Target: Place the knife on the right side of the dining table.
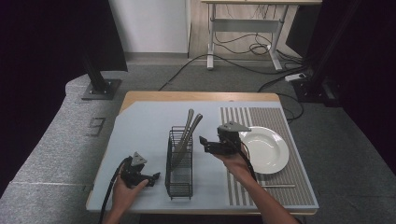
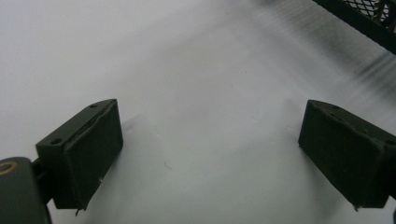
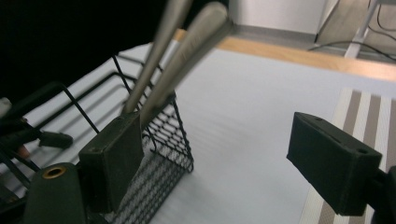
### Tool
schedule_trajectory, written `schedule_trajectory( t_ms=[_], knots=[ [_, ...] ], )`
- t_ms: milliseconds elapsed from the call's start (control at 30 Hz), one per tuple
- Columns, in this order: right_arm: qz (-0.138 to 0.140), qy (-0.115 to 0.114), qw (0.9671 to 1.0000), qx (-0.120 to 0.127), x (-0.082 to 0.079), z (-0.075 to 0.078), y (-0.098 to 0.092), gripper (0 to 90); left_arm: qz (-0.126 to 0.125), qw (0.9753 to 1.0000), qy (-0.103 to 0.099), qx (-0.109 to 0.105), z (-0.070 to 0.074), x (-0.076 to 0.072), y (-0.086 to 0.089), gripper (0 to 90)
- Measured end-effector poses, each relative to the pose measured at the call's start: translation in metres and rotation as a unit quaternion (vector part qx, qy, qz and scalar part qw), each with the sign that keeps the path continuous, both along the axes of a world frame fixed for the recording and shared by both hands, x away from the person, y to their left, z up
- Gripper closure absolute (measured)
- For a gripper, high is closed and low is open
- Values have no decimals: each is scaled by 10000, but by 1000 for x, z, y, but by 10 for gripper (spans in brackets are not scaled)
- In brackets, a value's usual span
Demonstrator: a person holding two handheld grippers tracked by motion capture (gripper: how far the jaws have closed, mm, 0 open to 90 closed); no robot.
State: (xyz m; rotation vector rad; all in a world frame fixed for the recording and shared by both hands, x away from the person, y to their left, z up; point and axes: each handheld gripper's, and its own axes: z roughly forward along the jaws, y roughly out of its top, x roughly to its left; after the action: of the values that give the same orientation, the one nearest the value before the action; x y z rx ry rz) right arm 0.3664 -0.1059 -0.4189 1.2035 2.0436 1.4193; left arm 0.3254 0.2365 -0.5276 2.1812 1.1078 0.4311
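Black left tool (image 2: 210, 154): wide, empty | right tool (image 3: 233, 154): wide, empty, beside wire caddy (image 3: 159, 154)

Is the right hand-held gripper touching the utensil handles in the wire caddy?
Apart. The high view shows the right hand-held gripper open, with bare mat between it and the utensil handles leaning out of the wire caddy.
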Motion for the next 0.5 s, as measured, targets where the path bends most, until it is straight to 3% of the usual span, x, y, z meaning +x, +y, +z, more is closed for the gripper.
schedule_trajectory(
  t_ms=[100,500],
  knots=[
    [95,-33,9999,116,2,10,2,175,2,10000,12,-4,0,0,0,56],
    [273,-257,9993,61,12,37,20,197,6,10000,0,-10,0,0,0,57]
  ],
)
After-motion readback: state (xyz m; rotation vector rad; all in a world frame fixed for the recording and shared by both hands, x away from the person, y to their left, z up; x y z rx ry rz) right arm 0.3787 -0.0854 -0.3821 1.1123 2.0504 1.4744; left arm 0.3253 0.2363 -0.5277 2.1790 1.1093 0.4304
